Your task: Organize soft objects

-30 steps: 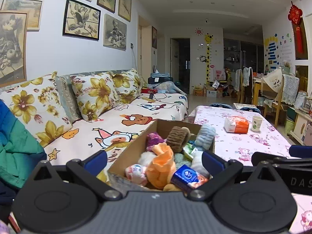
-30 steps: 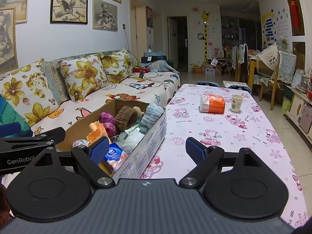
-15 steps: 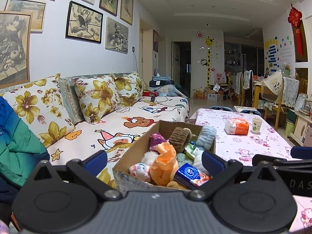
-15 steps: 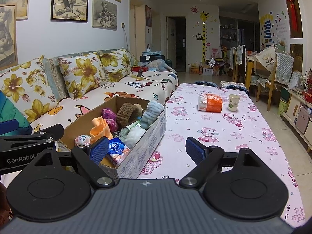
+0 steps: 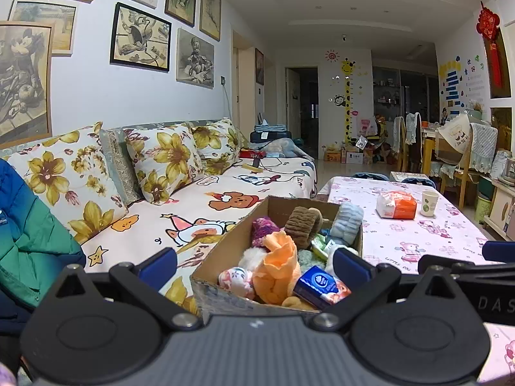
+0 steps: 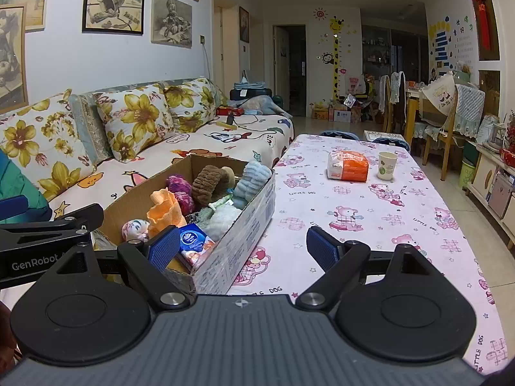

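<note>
A cardboard box [image 5: 225, 247] [image 6: 244, 225] sits at the table's left front corner, beside the sofa. It is full of soft things: an orange cloth [image 5: 278, 267] [image 6: 162, 210], a brown fuzzy roll [image 5: 302, 225] [image 6: 209, 183], a light blue roll [image 5: 346, 225] [image 6: 252, 180], purple knits [image 5: 264, 230], a small patterned ball [image 5: 233, 281] and a blue tissue pack [image 5: 317, 284] [image 6: 193, 239]. My left gripper [image 5: 254, 265] is open and empty, just short of the box. My right gripper [image 6: 243, 246] is open and empty over the box's right wall.
The table [image 6: 370, 199] has a pink bear-print cloth with an orange-white tissue pack [image 6: 347, 165] and a paper cup [image 6: 387, 165] further back. The sofa [image 5: 193, 212] with floral cushions lies left. A green-blue jacket [image 5: 25, 234] is at the far left. Chairs stand at the back right.
Both grippers have drawn back and risen a little from the box, so more of the box shows. Both stay open and empty.
</note>
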`<state>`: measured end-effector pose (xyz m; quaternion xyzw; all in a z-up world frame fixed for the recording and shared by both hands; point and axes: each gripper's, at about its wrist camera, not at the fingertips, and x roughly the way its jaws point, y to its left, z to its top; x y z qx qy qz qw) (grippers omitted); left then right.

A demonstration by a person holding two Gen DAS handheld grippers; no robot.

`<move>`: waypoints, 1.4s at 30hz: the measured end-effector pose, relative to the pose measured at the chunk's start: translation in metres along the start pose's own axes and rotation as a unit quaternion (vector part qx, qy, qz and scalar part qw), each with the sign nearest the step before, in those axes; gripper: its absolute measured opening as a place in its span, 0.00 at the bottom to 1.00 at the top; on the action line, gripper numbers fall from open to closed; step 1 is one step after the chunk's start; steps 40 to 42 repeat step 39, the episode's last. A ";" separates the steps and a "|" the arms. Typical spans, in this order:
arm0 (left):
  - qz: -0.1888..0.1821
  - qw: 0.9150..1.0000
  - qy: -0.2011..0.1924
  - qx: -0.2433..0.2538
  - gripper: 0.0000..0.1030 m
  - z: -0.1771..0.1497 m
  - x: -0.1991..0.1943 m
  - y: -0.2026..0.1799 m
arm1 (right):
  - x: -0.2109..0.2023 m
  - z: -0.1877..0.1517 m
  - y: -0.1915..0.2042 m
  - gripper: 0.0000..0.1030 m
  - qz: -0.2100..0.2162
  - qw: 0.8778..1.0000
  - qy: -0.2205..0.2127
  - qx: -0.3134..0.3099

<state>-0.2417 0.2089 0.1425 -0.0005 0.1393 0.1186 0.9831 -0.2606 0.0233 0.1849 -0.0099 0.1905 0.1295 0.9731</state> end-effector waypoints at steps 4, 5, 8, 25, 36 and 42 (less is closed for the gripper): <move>0.001 1.000 -0.001 0.000 0.99 -0.001 0.001 0.000 | 0.000 0.000 0.000 1.00 0.000 1.000 0.000 0.000; 0.001 1.000 -0.001 -0.001 0.99 -0.001 0.001 0.001 | 0.000 0.000 0.000 1.00 0.000 1.000 -0.001 0.000; 0.001 1.000 0.001 -0.001 0.99 -0.002 0.002 0.000 | 0.000 -0.001 0.000 1.00 0.001 1.000 0.000 -0.001; 0.000 1.000 0.012 -0.001 0.99 -0.008 0.013 -0.004 | 0.005 -0.002 -0.005 1.00 -0.001 1.000 0.008 0.002; -0.007 1.000 0.016 0.007 0.99 -0.013 0.025 -0.012 | 0.013 -0.006 -0.013 1.00 0.000 1.000 0.015 0.014; -0.012 1.000 0.018 0.005 0.99 -0.012 0.029 -0.020 | 0.017 -0.006 -0.022 1.00 0.005 1.000 0.016 0.026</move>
